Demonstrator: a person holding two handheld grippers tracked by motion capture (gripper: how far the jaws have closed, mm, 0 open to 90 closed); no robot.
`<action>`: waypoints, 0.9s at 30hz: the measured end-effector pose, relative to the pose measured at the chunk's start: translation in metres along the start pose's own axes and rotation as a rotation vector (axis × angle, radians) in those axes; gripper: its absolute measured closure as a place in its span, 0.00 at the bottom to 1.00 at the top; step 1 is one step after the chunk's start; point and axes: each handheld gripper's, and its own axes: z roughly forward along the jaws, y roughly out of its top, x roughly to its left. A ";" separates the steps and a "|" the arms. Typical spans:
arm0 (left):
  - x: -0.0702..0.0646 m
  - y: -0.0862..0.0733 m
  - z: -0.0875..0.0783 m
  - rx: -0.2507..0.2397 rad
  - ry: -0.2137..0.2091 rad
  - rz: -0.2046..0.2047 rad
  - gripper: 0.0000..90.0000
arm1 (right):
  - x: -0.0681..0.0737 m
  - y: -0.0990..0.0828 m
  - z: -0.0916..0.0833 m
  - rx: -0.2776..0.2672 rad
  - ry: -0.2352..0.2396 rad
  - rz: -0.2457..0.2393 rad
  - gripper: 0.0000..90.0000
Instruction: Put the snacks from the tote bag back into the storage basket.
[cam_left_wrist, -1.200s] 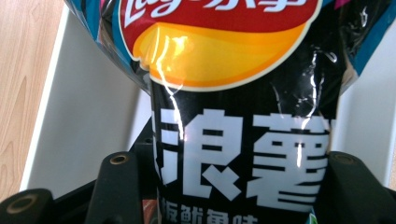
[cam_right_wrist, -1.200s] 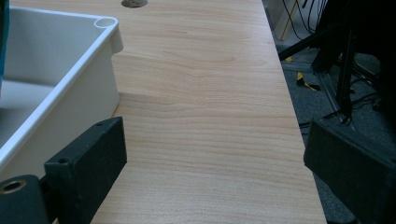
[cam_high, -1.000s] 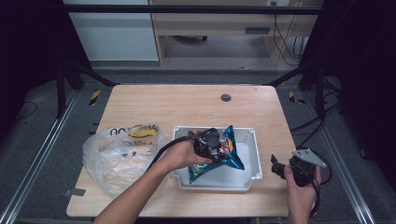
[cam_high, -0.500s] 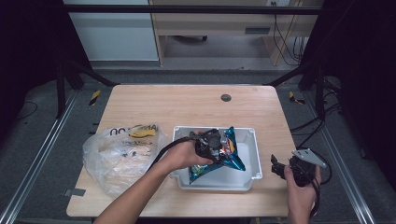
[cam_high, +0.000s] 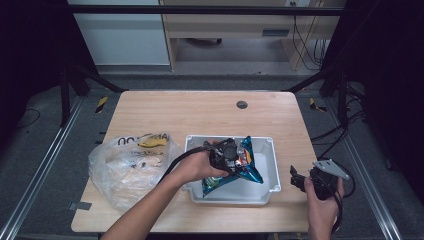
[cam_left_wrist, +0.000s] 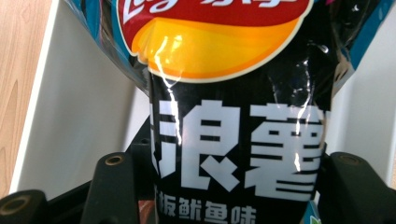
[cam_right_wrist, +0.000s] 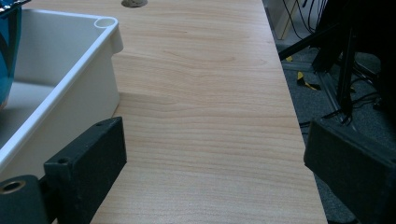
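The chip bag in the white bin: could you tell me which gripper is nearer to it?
Left. The left gripper has the chip bag between its jaws over the white bin; the right gripper hangs open beside the bin.

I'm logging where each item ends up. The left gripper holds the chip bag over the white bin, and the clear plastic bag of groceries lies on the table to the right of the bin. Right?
One detail is off. The high view shows the plastic bag lying left of the white bin, not right. The left gripper does hold the chip bag over the bin.
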 end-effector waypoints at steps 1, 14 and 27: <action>0.000 0.000 0.000 -0.002 0.000 0.003 0.47 | 0.000 0.000 0.000 -0.001 0.000 0.000 0.07; -0.002 0.002 0.003 0.006 0.001 0.008 0.45 | 0.000 0.000 0.000 0.001 0.001 0.002 0.07; -0.005 0.005 0.006 0.019 0.008 0.010 0.42 | 0.000 0.000 0.000 0.000 0.002 0.002 0.07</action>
